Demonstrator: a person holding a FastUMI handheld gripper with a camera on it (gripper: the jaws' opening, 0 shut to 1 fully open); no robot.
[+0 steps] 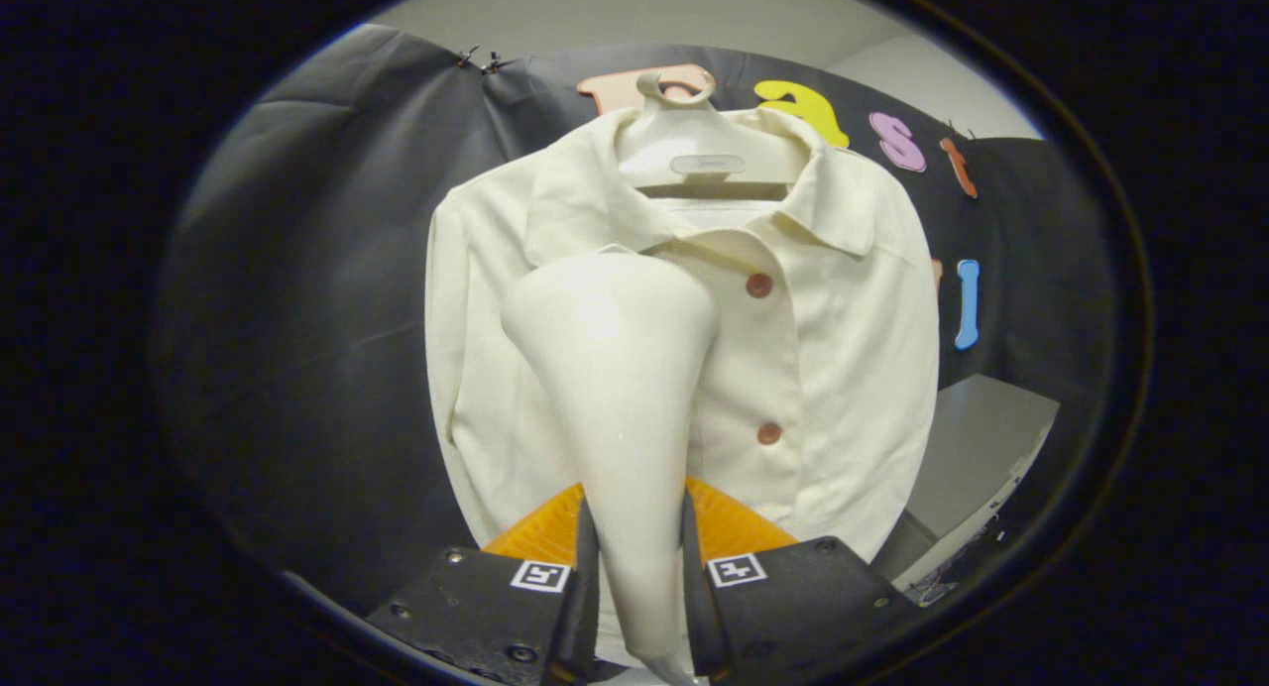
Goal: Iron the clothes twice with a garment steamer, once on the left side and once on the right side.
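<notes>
1. The gripper (pixel 634 557) is clamped on the garment steamer (pixel 620 389), both fingers pressing its narrow handle.
2. The steamer's wide head sits against the shirt (pixel 843 349), left of the button placket, just below the collar.
3. The shirt hangs on a hanger (pixel 694 141) before the black cloth wall (pixel 317 319).

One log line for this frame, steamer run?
gripper: shut on garment steamer | steamer head: up at shirt chest, beside upper button | shirt: buttoned, on hanger
</notes>
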